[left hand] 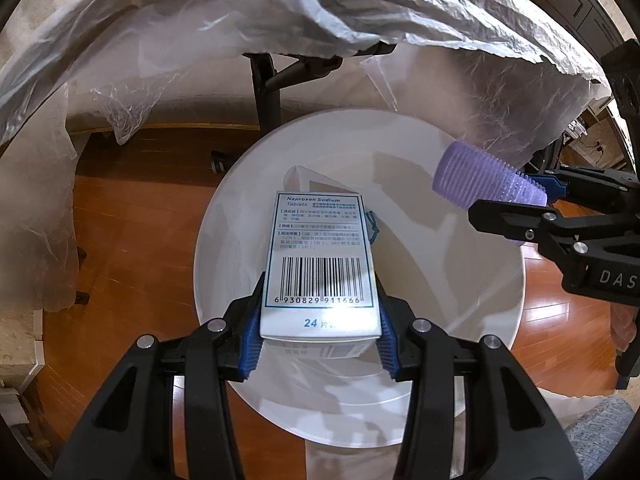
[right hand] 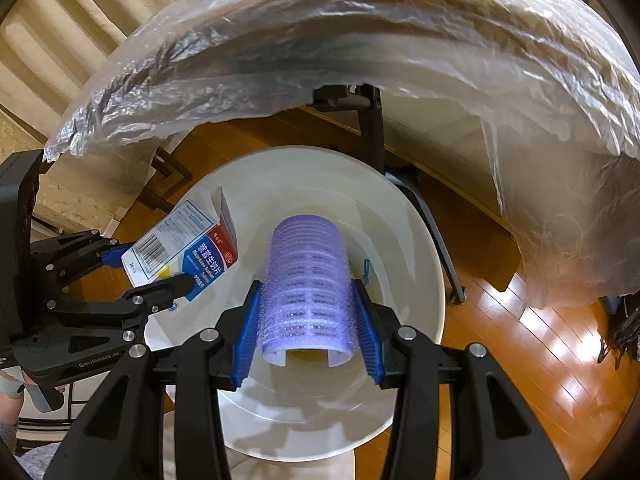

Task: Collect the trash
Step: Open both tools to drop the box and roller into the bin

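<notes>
At the far left of the left wrist view, a crinkled clear plastic sheet (left hand: pixel 36 184) hangs down from a table edge above the wooden floor (left hand: pixel 132 220). The sheet arches across the top of the view, and black stand legs (left hand: pixel 267 92) show beneath it.

In the middle, the left tool (left hand: pixel 320 328) is clenched on a white tablet box (left hand: pixel 320 264), its blue pads pressing the box's two long sides near the end closest to the camera. The barcode face is turned toward the camera, and the box points down into the open mouth of a white round bin (left hand: pixel 496 320) standing on the floor. The box is over the bin's opening, held above its inside. Something small and blue-green (left hand: pixel 370 226) peeks out just beside the box's right edge, too small to tell what it is.

To the right, the right tool (right hand: pixel 306 320) grips a purple ribbed hair roller (right hand: pixel 308 276) by its sides, blue pads pressing the bristled surface. The roller is also held over the bin's opening, tilted downward, well apart from the box. In the right wrist view the roller's hollow end faces the camera, and the bin's rim (right hand: pixel 434 280) curves around behind it.
</notes>
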`<state>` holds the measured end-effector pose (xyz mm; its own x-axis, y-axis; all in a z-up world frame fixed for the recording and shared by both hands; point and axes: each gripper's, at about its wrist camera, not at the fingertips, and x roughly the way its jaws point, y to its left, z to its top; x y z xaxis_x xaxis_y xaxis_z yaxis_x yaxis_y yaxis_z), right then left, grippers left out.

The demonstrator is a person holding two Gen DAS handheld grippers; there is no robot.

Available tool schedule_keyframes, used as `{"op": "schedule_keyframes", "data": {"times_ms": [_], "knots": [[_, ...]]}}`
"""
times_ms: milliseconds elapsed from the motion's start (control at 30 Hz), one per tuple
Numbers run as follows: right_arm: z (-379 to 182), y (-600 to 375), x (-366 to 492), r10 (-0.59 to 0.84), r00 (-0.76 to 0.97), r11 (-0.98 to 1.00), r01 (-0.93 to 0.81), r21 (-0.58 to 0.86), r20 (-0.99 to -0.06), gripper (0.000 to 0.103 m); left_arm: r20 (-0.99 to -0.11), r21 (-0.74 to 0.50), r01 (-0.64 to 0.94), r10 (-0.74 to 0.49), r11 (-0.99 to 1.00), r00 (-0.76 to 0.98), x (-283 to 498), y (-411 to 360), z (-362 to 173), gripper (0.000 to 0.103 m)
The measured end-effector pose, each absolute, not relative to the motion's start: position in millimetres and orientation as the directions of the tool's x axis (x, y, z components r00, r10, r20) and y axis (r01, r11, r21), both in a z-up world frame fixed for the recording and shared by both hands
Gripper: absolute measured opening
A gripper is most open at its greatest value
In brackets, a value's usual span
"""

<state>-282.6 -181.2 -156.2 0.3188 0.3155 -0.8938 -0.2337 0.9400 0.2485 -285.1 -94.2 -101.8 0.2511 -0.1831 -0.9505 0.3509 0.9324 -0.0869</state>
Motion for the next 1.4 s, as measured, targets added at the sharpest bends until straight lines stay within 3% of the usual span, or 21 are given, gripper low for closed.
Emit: {"op": "schedule_keyframes", "data": {"times_ms": [467, 500, 533, 600, 633, 667, 1067, 1400], "knots": [[-159, -187, -279, 0.319, 0.307, 0.939, -0.231, 0.255, -0.897, 0.043, -0.953, -0.072, 0.345, -0.166, 0.936, 0.253, -283, -96, -102, 0.047], [-159, -187, -279, 0.320, 0.307, 0.939, -0.231, 0.256, -0.896, 0.044, -0.949, -0.073, 0.348, -0.172, 0.935, 0.263, -284, -96, -101, 0.050], [-158, -187, -280, 0.324, 0.308, 0.937, -0.236, 0.258, -0.894, 0.044, -0.944, -0.075, 0.347, -0.179, 0.935, 0.278, -284, -95, -98, 0.066], [-155, -187, -281, 0.311, 0.325, 0.941, -0.240, 0.240, -0.893, 0.063, -0.933, -0.090, 0.339, -0.199, 0.937, 0.301, -284, -94, -93, 0.087], [-153, -188, -281, 0.298, 0.334, 0.945, -0.232, 0.229, -0.894, 0.080, -0.927, -0.109, 0.334, -0.217, 0.936, 0.306, -284, -92, -91, 0.087], [-149, -190, -282, 0.292, 0.355, 0.950, -0.217, 0.226, -0.888, 0.082, -0.924, -0.121, 0.326, -0.226, 0.938, 0.307, -283, -91, -88, 0.087], [-142, -208, -287, 0.329, 0.377, 0.943, -0.177, 0.281, -0.866, 0.088, -0.944, -0.011, 0.298, -0.108, 0.954, 0.311, -276, -92, -89, 0.087], [-126, -207, -297, 0.322, 0.433, 0.946, -0.183, 0.268, -0.842, 0.088, -0.928, -0.089, 0.293, -0.186, 0.952, 0.322, -287, -87, -77, 0.087]]}}
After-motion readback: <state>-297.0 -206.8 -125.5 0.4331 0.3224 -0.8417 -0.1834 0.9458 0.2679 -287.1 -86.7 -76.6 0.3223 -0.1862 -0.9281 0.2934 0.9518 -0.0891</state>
